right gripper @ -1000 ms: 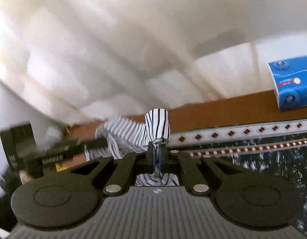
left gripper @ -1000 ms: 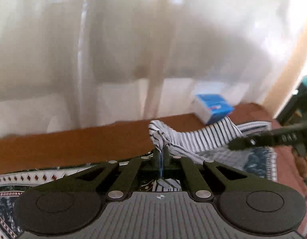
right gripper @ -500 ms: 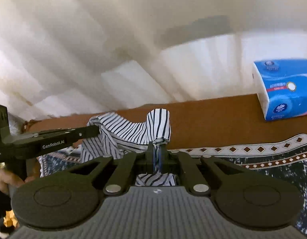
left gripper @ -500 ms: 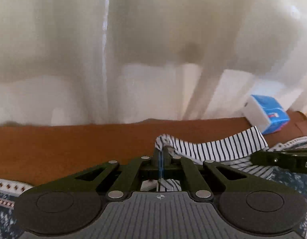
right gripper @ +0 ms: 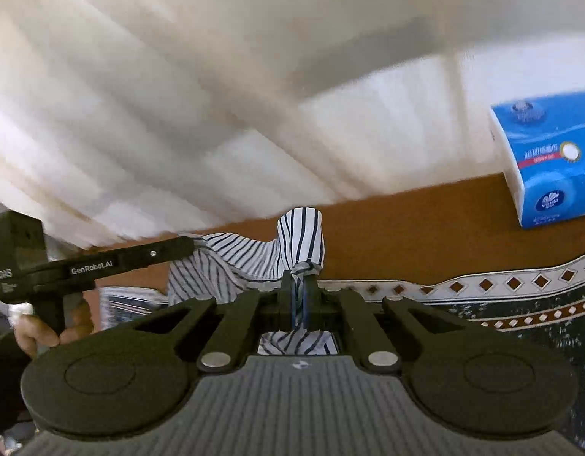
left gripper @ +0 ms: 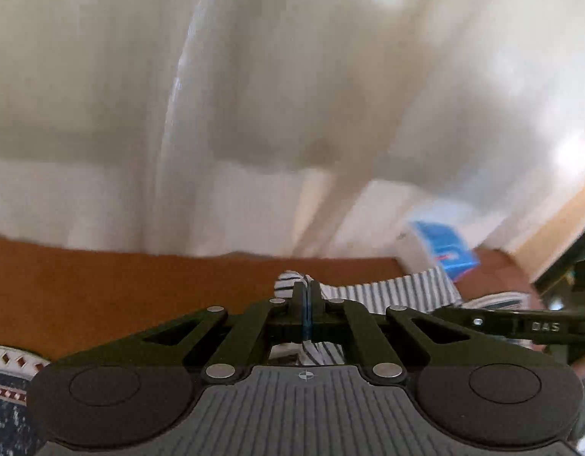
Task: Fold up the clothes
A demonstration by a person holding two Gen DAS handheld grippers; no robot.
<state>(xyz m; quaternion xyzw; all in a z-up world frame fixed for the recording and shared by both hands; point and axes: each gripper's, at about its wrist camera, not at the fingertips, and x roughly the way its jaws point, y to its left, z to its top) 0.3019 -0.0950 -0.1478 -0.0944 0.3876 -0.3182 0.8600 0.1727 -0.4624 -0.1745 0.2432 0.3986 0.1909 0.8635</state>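
Note:
A white garment with thin dark stripes (right gripper: 231, 262) hangs stretched between both grippers above a brown table. My right gripper (right gripper: 300, 273) is shut on one bunched corner of it, and a tuft of cloth (right gripper: 302, 235) stands up past the fingertips. My left gripper (left gripper: 306, 288) is shut on another corner, with striped cloth (left gripper: 398, 290) trailing off to the right. In the right wrist view the left gripper (right gripper: 191, 245) reaches in from the left, a hand (right gripper: 37, 332) on its handle. The left wrist view shows the right gripper's body (left gripper: 520, 325) at the right edge.
A blue and white tissue pack (right gripper: 550, 159) lies on the brown table (right gripper: 425, 235) at the far right, also visible as the tissue pack (left gripper: 444, 247) in the left wrist view. A dark patterned cloth with a diamond border (right gripper: 520, 296) covers the near table. White curtains (left gripper: 254, 95) hang behind.
Both grippers sank slightly with the striped garment still pinched. The left wrist view swung, so the tissue pack moved within it, and the right gripper now sits closer to the tissue pack.

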